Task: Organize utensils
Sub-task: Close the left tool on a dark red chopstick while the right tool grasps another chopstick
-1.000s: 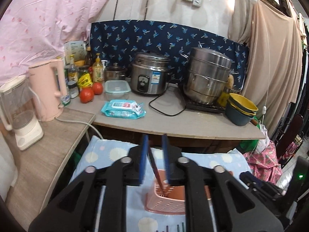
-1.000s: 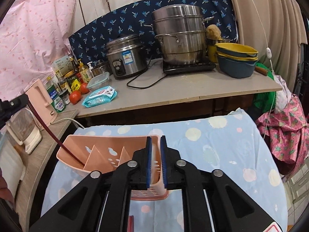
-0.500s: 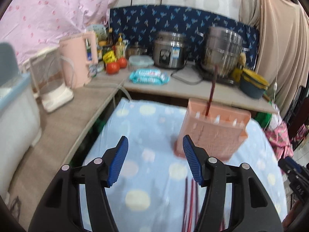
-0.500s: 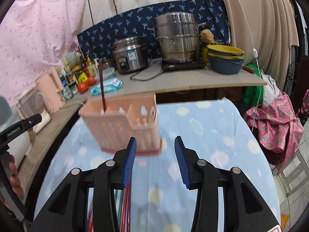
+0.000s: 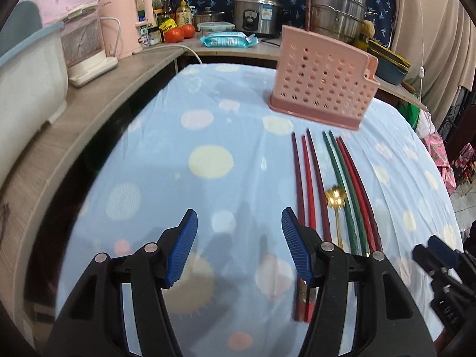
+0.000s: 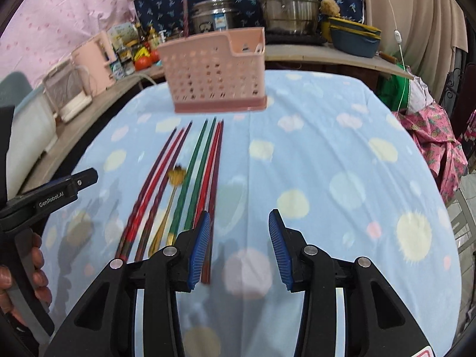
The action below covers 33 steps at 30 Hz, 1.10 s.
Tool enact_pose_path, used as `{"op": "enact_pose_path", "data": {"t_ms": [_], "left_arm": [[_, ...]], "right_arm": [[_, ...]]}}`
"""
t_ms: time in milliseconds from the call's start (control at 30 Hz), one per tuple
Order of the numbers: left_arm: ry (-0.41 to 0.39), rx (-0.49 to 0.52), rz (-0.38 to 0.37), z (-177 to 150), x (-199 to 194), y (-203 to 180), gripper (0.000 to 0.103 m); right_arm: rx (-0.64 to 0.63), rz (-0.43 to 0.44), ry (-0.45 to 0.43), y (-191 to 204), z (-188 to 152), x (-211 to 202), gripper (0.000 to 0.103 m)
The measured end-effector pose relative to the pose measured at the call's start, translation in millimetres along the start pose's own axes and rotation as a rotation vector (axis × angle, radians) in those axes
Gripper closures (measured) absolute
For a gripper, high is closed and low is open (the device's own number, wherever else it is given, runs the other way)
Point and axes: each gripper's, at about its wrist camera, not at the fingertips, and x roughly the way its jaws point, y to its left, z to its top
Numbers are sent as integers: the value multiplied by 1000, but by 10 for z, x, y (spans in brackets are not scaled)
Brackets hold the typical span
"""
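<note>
Pink plastic, full of holes: one utensil basket [image 5: 322,89] stands upright at the far end of my table, on the blue spotted cloth [image 5: 184,154]. I can see a single dark red chopstick [image 6: 185,17] sticking up out of its left end; what else is inside I cannot tell.

In front of the basket I count seven chopsticks [image 5: 315,178] lying side by side on the cloth: three dark red on the left, two green [image 6: 196,166], two red on the right. One gold spoon [image 5: 335,199] lies among them, its bowl pointing toward the basket.

My left gripper [image 5: 238,248] is spread wide over bare cloth, nothing between its pads, the chopsticks just to its right. My right gripper [image 6: 239,247] is also spread and empty, the chopsticks just to its left.

Only the right wrist view shows a hand [image 6: 17,276] on the left gripper's handle, plus an opening into the basket's right compartment. The left wrist view catches the right gripper's tip at its right edge.
</note>
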Motion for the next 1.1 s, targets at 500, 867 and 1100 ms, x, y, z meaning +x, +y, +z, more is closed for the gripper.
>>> {"op": "enact_pose_path", "data": {"t_ms": [500,867,1100], "left_arm": [[34,52,-43,-432,-29,-181,47],[43,60,-71,-485,11,-217,48],[54,72,-74,-533,57,-251,56]], "right_arm": [[-7,29,53,146,-269,204,74],[-9,15,63,97,-268,273,86],[-10,13,57,98,-275,284,86]]}}
